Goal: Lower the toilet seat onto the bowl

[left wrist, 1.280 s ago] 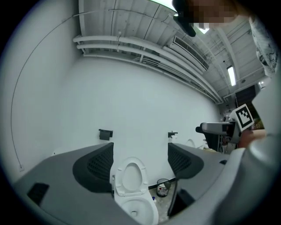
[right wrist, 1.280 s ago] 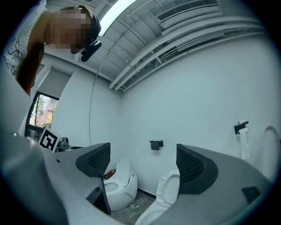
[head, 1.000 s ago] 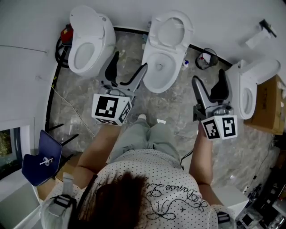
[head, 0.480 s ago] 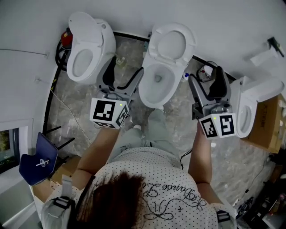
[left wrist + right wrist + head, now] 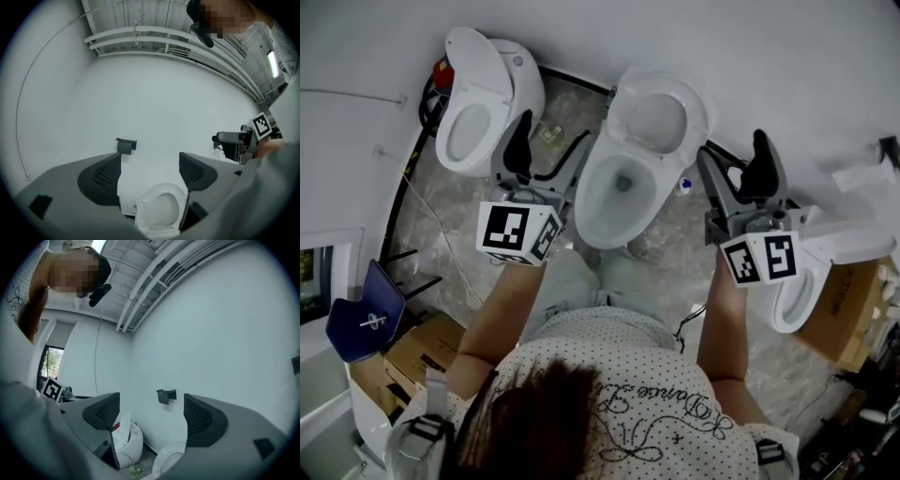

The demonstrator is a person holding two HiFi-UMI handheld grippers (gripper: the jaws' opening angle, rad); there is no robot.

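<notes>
**Two hand-held grippers hanging open, seat standing raised ahead of them**

Both are holding nothing. The left hand-held gripper [image 5: 548, 142] is showing its jaws spread wide in its own view, with only air and the distant seat framed between them. The right hand-held gripper [image 5: 733, 150] is reading the same, jaws apart on nothing.

The toilet seat [image 5: 658, 111] is standing up, leaning back toward the white wall [image 5: 769, 47], behind the open bowl [image 5: 614, 192], the middle one of three along that wall. It is not yet lowered. In the head view the bowl's long axis is running on a slant, front rim at lower left, hinge end at upper right. Judgement: the seat will be swinging forward and down toward the person.

Relation that matters: the seat is lying ahead of both tools and between them, right of the left one and left of the right one. Neither is touching it. The left one's inner jaw is sitting just beside the bowl's rim, and its view is centring the seat ring between the jaws. The right one's view is catching the ring only low, beside its right jaw. The left is looking better lined up.

Materials: seat and bowl are looking glossy, hard and white, a smooth oval with rounded edges. That is likely slippery against the dark mesh-textured pads [image 5: 101, 180]. The floor [image 5: 675, 244] is showing grey veined stone.
</notes>
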